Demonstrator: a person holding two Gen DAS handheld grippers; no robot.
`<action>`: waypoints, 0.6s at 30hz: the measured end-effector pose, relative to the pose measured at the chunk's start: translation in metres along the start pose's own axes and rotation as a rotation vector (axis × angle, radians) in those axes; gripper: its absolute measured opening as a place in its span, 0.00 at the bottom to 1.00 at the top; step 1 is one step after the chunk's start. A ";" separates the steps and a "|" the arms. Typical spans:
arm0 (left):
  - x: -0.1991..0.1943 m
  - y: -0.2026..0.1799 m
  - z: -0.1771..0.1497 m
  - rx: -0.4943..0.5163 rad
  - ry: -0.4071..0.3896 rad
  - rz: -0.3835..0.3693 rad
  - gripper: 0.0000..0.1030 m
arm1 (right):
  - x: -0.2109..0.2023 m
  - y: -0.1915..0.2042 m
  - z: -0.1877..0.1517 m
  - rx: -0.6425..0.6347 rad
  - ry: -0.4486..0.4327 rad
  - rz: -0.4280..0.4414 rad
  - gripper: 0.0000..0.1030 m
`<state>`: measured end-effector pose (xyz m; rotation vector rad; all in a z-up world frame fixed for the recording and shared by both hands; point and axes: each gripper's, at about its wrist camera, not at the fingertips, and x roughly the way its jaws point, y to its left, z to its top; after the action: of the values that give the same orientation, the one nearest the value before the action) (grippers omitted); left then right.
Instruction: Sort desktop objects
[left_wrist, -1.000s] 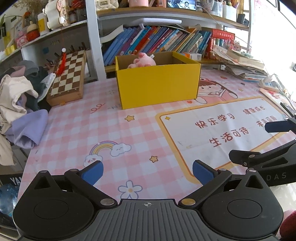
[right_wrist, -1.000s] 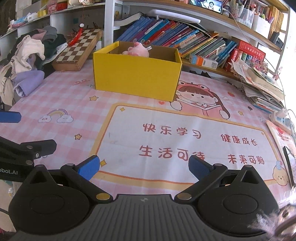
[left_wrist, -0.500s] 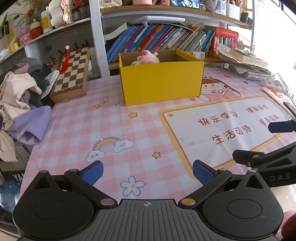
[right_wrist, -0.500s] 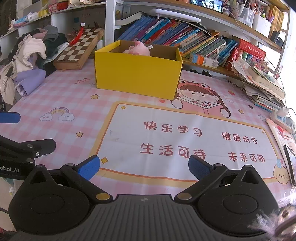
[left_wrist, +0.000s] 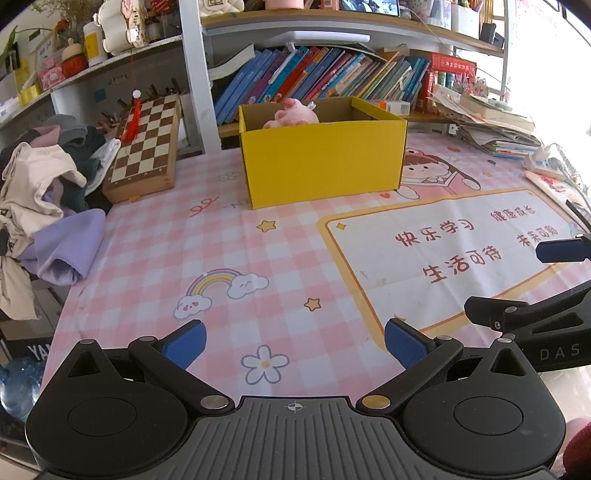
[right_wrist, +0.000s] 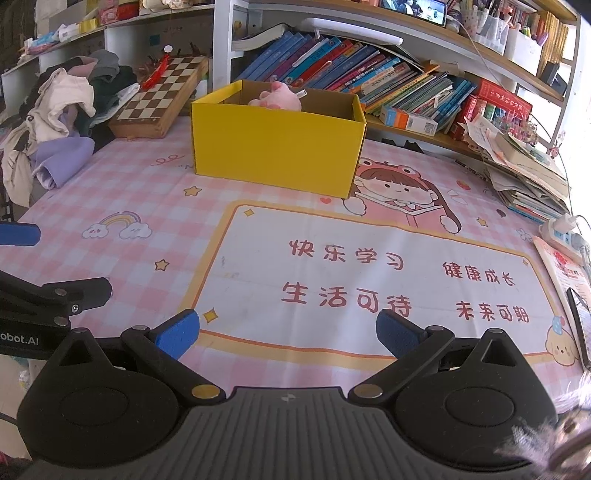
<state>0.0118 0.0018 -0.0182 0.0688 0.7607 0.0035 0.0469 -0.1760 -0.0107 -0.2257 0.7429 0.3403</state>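
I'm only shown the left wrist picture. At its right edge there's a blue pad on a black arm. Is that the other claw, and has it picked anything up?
Observer: Yes, that's the right claw. In its own view both blue fingers are spread wide with nothing between them, only the mat below.
Operator: Fun mat! My picture cuts off its near right corner. What's printed there?
Observer: A yellow puppy cartoon, just below the red lettering.
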 end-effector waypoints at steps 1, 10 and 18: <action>0.000 0.000 0.000 -0.001 0.002 -0.001 1.00 | 0.000 0.000 0.000 -0.001 0.001 0.001 1.00; 0.000 0.001 -0.003 -0.010 0.018 -0.005 1.00 | 0.002 0.001 -0.001 -0.008 0.018 0.010 1.00; 0.002 0.003 -0.005 -0.022 0.040 -0.012 1.00 | 0.002 0.005 -0.003 -0.014 0.030 0.009 1.00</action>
<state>0.0101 0.0052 -0.0229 0.0435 0.8010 0.0020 0.0447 -0.1715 -0.0144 -0.2407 0.7714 0.3513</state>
